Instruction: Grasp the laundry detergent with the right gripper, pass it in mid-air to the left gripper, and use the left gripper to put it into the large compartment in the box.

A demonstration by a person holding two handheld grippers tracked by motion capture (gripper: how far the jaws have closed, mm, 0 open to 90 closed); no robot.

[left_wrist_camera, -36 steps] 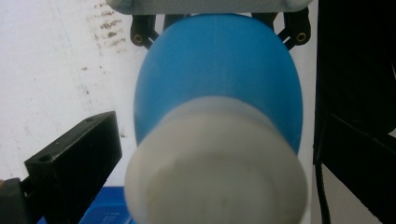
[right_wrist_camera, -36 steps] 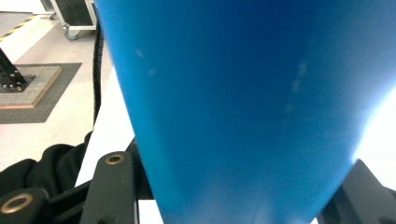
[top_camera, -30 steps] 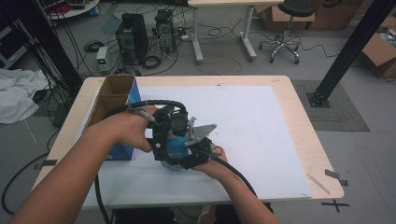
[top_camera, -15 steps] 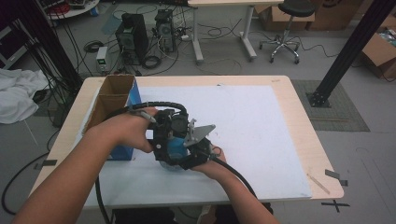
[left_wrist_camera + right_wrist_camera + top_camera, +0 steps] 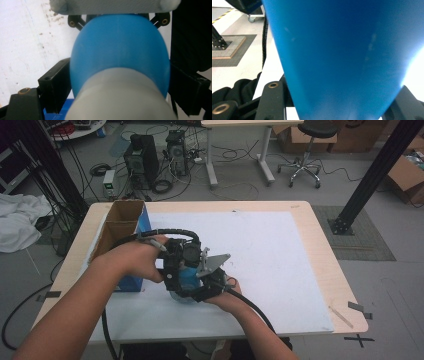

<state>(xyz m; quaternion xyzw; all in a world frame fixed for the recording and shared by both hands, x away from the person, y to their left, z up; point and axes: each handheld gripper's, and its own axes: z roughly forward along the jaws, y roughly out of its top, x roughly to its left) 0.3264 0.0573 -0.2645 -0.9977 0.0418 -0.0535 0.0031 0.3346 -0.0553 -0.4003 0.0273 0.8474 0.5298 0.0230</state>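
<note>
Blue bottle (image 5: pixel 186 279) between both grippers' fingers

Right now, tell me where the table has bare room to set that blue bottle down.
The white sheet lies bare to the right of the grippers as far as the table's right edge, and behind them. It is crowded at the left, where the cardboard box stands beside both hands around the blue bottle.
</note>
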